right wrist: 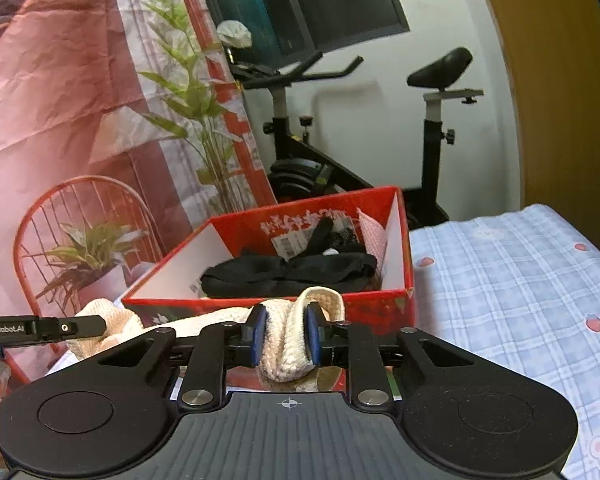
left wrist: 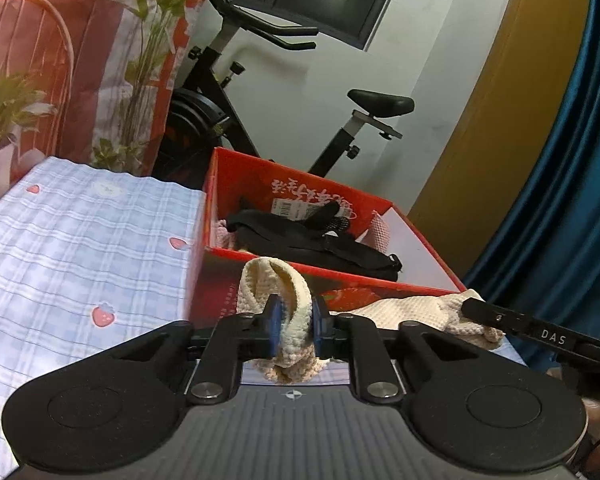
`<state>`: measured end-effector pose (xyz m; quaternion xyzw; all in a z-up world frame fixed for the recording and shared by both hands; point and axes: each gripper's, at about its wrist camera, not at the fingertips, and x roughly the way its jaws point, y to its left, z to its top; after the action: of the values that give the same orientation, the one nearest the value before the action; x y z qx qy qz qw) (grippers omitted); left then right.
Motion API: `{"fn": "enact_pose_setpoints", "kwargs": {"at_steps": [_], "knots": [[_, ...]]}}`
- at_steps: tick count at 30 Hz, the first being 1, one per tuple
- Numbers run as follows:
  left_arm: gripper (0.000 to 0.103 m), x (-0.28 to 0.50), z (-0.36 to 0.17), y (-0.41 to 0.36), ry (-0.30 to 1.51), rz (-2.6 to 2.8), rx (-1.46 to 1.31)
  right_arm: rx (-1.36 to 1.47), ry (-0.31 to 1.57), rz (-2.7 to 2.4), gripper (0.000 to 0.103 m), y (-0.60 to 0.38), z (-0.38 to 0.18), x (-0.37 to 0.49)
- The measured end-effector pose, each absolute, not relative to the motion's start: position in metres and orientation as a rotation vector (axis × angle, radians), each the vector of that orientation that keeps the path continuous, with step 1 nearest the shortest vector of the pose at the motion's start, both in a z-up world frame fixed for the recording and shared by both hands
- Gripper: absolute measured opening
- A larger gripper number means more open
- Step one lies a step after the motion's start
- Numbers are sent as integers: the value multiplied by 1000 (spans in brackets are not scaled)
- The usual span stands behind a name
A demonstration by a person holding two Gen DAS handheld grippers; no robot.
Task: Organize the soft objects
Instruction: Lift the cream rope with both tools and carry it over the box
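The left gripper [left wrist: 294, 322] pinches a bunched, nubby cream knit cloth [left wrist: 404, 310] at lower centre. The right gripper [right wrist: 286, 338] clamps its other end. Behind stands a glossy red cardboard box [left wrist: 320, 280].

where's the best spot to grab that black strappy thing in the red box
Judging from both views, grip the black garment at its gathered middle, where the bands bunch into a raised ridge, coming straight down from above. The red box walls block any sideways approach. Both the left gripper and right gripper are shut on the cream knit cloth.

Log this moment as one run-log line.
left gripper: shut on cream knit cloth | right gripper: shut on same cloth | cloth: held before red box | box: black items inside
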<state>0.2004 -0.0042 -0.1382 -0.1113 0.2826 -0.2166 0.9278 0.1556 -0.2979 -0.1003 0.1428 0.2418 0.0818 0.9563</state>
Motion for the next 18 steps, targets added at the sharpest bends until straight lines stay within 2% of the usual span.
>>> {"fn": "enact_pose_setpoints", "kwargs": {"at_steps": [10,18], "knots": [[13,210,-128,-5,533,-434,-220,292,456,182,17,-300,-93,157],[11,255,-101,-26,504,-464,-159,232,433,176,17,-306,-65,194]]}}
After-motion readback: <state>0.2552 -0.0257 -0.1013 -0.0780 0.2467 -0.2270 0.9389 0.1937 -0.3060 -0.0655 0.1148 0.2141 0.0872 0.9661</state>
